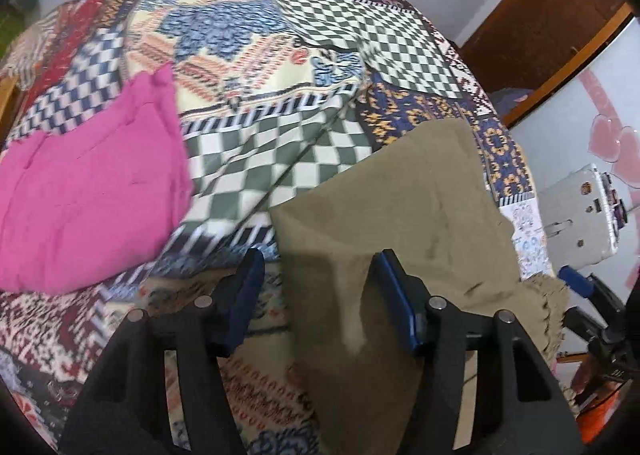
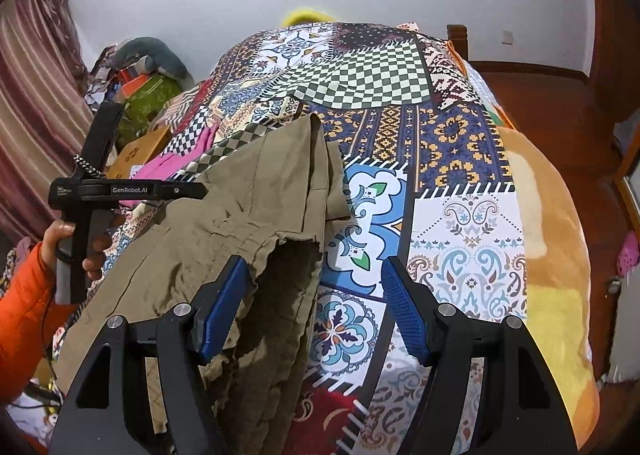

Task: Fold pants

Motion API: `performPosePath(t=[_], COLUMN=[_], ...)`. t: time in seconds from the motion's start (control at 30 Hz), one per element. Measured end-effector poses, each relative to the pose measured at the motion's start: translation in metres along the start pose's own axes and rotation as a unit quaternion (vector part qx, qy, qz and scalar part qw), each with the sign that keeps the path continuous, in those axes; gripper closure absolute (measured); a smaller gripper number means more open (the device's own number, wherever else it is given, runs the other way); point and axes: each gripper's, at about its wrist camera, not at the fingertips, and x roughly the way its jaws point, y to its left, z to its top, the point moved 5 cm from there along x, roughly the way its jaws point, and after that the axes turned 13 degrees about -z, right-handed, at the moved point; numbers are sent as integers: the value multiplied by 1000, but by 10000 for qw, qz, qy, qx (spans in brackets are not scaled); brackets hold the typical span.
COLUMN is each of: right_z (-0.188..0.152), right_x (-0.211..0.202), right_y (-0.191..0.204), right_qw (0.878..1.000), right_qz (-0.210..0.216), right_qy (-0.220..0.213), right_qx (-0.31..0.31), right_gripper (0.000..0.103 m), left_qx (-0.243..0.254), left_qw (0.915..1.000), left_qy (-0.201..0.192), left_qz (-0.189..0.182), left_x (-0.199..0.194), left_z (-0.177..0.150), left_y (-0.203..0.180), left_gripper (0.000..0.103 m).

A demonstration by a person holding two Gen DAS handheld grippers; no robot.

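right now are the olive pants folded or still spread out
Partly folded: the olive pants lie doubled lengthwise on the patchwork bedspread, legs stacked, full length still out. Both grippers are open.

txt: "GenRobot.AI" | on: left hand-held gripper [image 2: 120, 191] body | other txt: none legible

Your olive-khaki cloth pants [image 2: 240, 215] look matt and creased, with a puckered waistband at 6 o'clock. Under them, the patchwork-printed bedspread [image 2: 460, 239] is smooth woven cloth. At 9 o'clock lies a soft, matt pink folded garment [image 1: 88, 199]. Your right gripper [image 2: 316, 307] has ribbed blue pads [image 2: 404, 311], matt black plastic and shiny metal pins.
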Motion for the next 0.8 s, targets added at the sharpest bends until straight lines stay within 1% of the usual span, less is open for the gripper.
performPosePath(t=[0.03, 0.1, 0.17, 0.2, 0.27, 0.37, 0.53, 0.67, 0.8], right_z=[0, 0, 0, 0, 0, 0, 0, -2, -7], right_x=[1, 2, 2, 1, 0, -3, -13, -27, -43], right_y=[0, -1, -3, -3, -4, -5, -5, -2, 2], right_qw=[10000, 10000, 10000, 10000, 10000, 10000, 9999, 9998, 9996], right_qz=[6, 12, 7, -2, 3, -30, -50, -57, -72], right_qy=[7, 5, -1, -10, -9, -14, -82, -175, -261], right_qx=[9, 33, 75, 85, 91, 82, 62, 11, -73], right_gripper=[37, 37, 37, 37, 37, 37, 37, 37, 37], left_qx=[-1, 44, 107, 101, 76, 132, 331, 309, 104], left_qw=[10000, 10000, 9998, 9998, 9998, 9994, 9962, 9927, 9914], left_qy=[25, 77, 98, 98, 65, -48, -327, -476, -551], left_qz=[-50, -16, 129, 148, 149, 323, 730, 1063, 1181], left_x=[3, 10, 13, 14, 11, 2, -28, -57, -83], left_z=[2, 8, 12, 12, 12, 10, 1, -20, -49], left_y=[0, -1, -2, -1, 0, 0, -5, -1, 6], left_gripper=[50, 59, 82, 84, 91, 96, 97, 98, 98])
